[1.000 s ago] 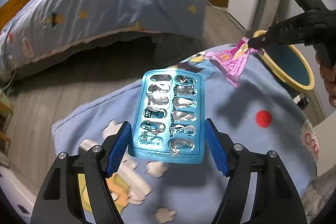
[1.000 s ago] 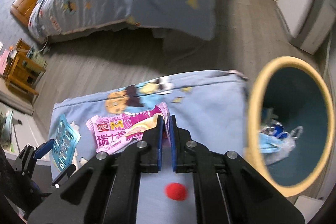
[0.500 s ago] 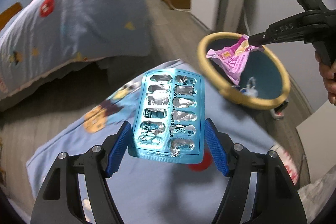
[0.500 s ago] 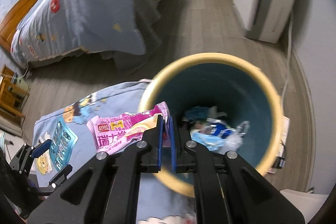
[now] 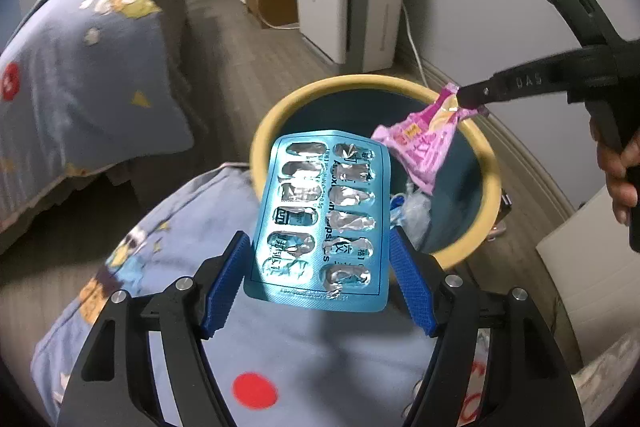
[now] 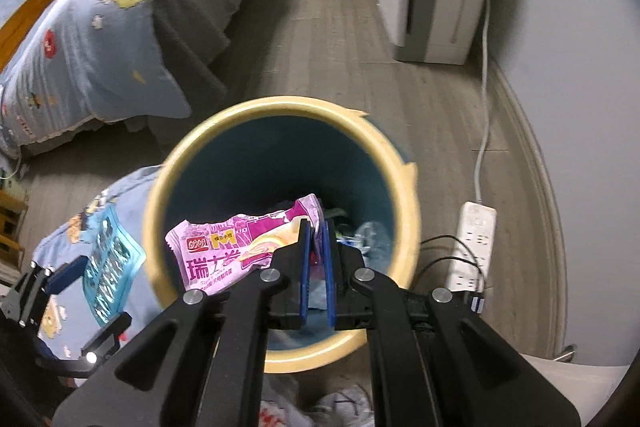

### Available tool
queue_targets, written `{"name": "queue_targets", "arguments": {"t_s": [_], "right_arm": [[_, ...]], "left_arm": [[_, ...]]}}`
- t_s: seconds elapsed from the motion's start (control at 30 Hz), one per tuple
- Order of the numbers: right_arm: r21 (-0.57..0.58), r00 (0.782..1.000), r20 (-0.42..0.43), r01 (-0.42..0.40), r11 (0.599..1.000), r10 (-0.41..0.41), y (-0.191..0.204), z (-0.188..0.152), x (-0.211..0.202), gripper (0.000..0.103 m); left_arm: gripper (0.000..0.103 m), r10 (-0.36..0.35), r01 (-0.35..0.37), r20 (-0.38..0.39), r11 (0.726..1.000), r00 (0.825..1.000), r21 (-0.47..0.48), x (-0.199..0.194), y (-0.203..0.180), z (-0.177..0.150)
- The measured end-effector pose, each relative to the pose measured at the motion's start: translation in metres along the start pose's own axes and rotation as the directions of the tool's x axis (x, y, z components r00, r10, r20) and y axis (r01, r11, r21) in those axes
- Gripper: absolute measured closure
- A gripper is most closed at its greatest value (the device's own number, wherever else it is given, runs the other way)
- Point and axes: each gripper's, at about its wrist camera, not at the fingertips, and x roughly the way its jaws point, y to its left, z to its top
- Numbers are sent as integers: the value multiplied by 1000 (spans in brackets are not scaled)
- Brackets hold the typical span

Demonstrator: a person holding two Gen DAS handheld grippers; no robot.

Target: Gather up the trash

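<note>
Pink wrapper (image 6: 240, 247): thin, crinkly, near weightless; right gripper (image 6: 316, 243) clamped on one end, hanging over the bin (image 6: 404, 195) mouth. Blister pack (image 5: 320, 219): stiff foil, light, edges held between left gripper (image 5: 320, 283) pads, at the bin's near rim. Both should drop cleanly.

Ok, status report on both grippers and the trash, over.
Right gripper shut on pink snack wrapper, over trash bin. Left gripper holds blister pack, short of bin. Nothing blocking.
</note>
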Motion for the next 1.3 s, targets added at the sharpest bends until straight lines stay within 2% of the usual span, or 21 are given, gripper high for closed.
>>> {"name": "queue_targets", "arguments": {"t_s": [0.13, 0.23, 0.27, 0.3, 0.37, 0.53, 0.6, 0.73, 0.77, 0.93, 1.0, 1.13, 1.23, 1.3], "right_arm": [[29, 1000, -5, 18, 999, -18, -16, 0, 5, 97], [36, 1000, 5, -5, 999, 5, -20, 1, 8, 96], [42, 1000, 3, -28, 999, 28, -20, 2, 10, 91], [51, 999, -2, -46, 998, 46, -19, 2, 11, 83], [47, 999, -4, -46, 998, 47, -16, 3, 10, 75], [8, 998, 17, -59, 998, 58, -4, -2, -20, 72], [15, 997, 20, -75, 997, 75, 0, -9, -37, 52], [-24, 995, 28, -99, 995, 100, 15, -36, -75, 41], [-39, 995, 31, -97, 995, 98, 19, -42, -83, 35], [-60, 992, 95, -78, 995, 83, 26, -67, -124, 18], [-51, 989, 124, -71, 996, 77, 24, -76, -137, 11], [-35, 982, 183, -47, 998, 53, 18, -86, -151, 6], [-15, 978, 207, -31, 999, 33, 12, -88, -148, 6], [-7, 980, 194, -35, 999, 36, 8, -86, -142, 6]], "left_arm": [[32, -2, 2, -2, 999, 1000, 36, 16, -16, 17], [29, -10, 9, 7, 1000, 1000, 29, 25, -20, 29], [26, -5, 5, 12, 1000, 1000, 26, 28, -20, 34], [16, 2, -3, 19, 1000, 1000, 24, 29, -20, 37], [14, 17, -18, 27, 999, 999, 30, 27, -19, 41], [11, 27, -28, 45, 999, 999, 22, -4, -17, 38], [8, 35, -35, 57, 999, 998, 11, -23, -16, 32], [6, 18, -16, 61, 999, 998, -30, -59, -13, 23], [6, 14, -12, 59, 999, 998, -40, -68, -13, 21], [5, -10, 15, 54, 994, 998, -106, -106, -11, 8], [5, 10, -4, 53, 994, 999, -108, -119, -14, 3], [5, 100, -92, 63, 989, 993, -117, -138, -16, -8], [5, 109, -100, 68, 987, 992, -122, -137, -12, -13], [5, 102, -90, 76, 986, 992, -143, -132, -7, -15]]}}
